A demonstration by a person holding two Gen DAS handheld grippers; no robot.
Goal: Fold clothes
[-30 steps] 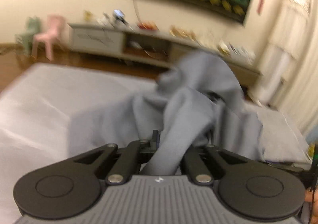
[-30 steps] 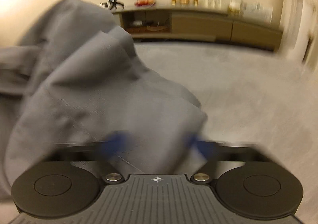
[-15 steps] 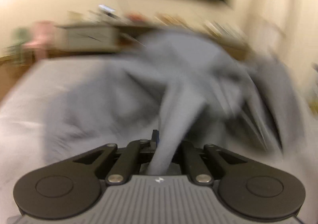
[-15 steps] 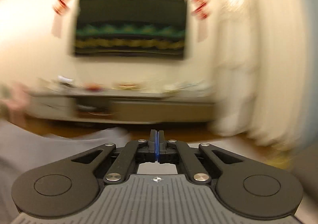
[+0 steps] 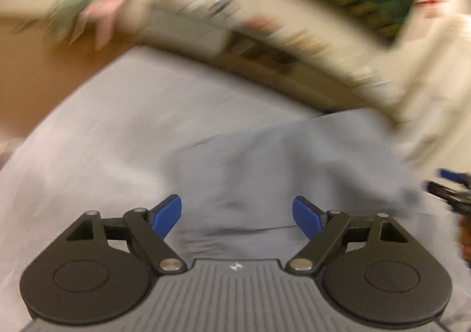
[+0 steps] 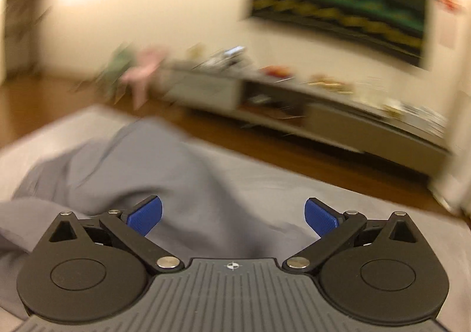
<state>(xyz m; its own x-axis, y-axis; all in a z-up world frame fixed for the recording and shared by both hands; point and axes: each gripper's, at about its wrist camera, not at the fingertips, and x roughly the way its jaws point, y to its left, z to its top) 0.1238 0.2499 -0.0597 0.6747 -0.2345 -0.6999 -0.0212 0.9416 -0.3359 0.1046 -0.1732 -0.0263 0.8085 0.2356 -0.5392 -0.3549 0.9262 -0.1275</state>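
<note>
Both grippers, left [image 5: 237, 215] and right [image 6: 233, 215], have just opened wide and hold nothing; you next pick an edge of the grey garment [image 5: 279, 161] lying crumpled on the bed [image 5: 103, 131].

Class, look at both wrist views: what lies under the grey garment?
The grey garment lies crumpled on a light grey sheet, which shows all around it. Whatever is beneath its folds is covered and cannot be seen.
</note>
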